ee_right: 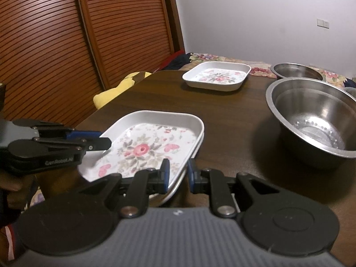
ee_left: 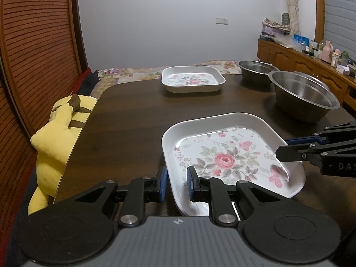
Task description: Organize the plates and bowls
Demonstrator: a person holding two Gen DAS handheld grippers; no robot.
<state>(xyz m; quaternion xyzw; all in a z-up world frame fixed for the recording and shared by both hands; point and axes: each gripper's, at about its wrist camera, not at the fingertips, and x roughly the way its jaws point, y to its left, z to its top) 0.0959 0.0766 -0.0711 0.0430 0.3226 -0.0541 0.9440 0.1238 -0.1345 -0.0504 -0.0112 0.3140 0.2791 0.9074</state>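
Here, near floral plate (ee_left: 224,155) sits between both grippers: left gripper (ee_left: 176,183) straddles near-left rim, right gripper (ee_right: 178,175) straddles opposite rim, both part-open, contact unclear; probably two-sided lift toward far floral plate (ee_left: 192,79).

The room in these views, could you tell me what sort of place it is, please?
Probably a lived-in home: a dark wooden table set beside a bed with a floral cover, louvred wooden doors alongside, and a cluttered wooden sideboard by the wall.
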